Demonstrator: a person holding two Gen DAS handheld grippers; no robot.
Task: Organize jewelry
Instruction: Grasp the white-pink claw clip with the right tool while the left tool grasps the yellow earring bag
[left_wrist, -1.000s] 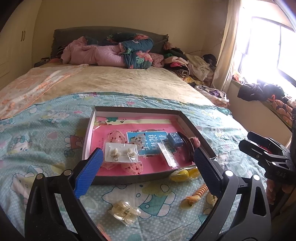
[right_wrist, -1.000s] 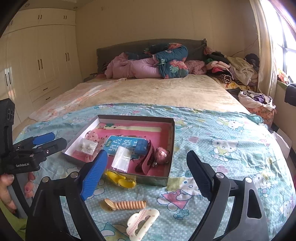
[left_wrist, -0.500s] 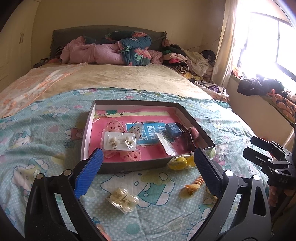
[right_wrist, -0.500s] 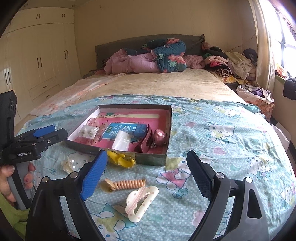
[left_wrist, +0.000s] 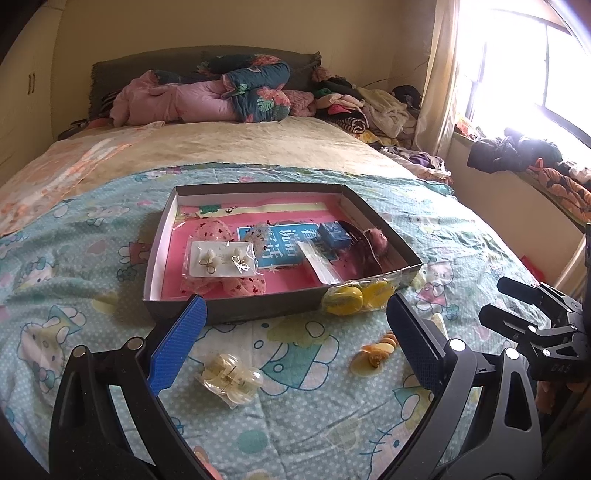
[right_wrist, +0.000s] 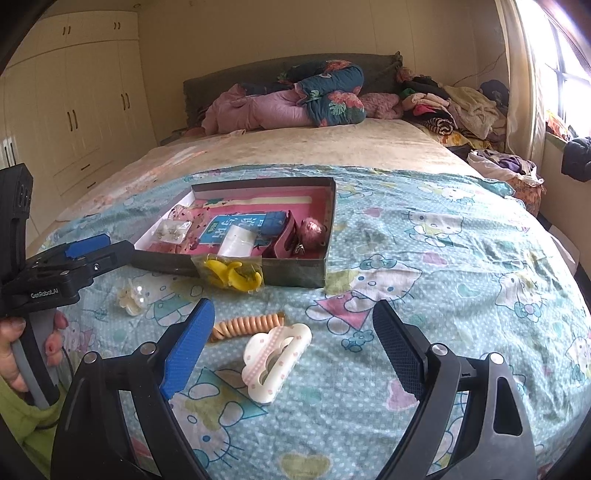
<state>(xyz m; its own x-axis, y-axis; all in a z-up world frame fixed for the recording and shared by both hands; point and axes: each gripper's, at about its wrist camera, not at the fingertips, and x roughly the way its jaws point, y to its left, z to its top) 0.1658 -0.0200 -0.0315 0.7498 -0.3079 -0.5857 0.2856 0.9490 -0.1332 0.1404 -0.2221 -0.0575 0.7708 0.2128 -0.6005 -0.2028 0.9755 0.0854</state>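
Your right tool (right_wrist: 291, 341) hangs with its jaws wide and nothing between the pads, the white cloud-shaped hair claw (right_wrist: 275, 360) lying on the bedspread just ahead of them. Your left tool (left_wrist: 295, 341) is spread just as wide and just as empty, aimed over the clear claw clip (left_wrist: 231, 376).

Taking things from largest down: the bed (right_wrist: 424, 258) carries everything on a soft, wrinkled cartoon-print cover. On it sits the shallow open box (left_wrist: 266, 310) with its pink lining, already holding an earring card (left_wrist: 221, 258), a blue booklet (left_wrist: 280, 243), a small blue box (left_wrist: 334, 236) and a furry pink piece. Touching the box's near wall lies a bagged pair of yellow clips (right_wrist: 232, 275). Nearer you are the white claw, then the orange spiral hair tie (right_wrist: 247, 323) just beside it, then the clear clip, well apart to the left.

The risk is the surface. If you press down to close on the claw, the bedding probably gives and the claw may tip or skate off the pads. The spiral tie lies close enough that you could pinch it along with the claw. Both tools also work near each other, so a hurried reach could knock them together or jolt the light box.
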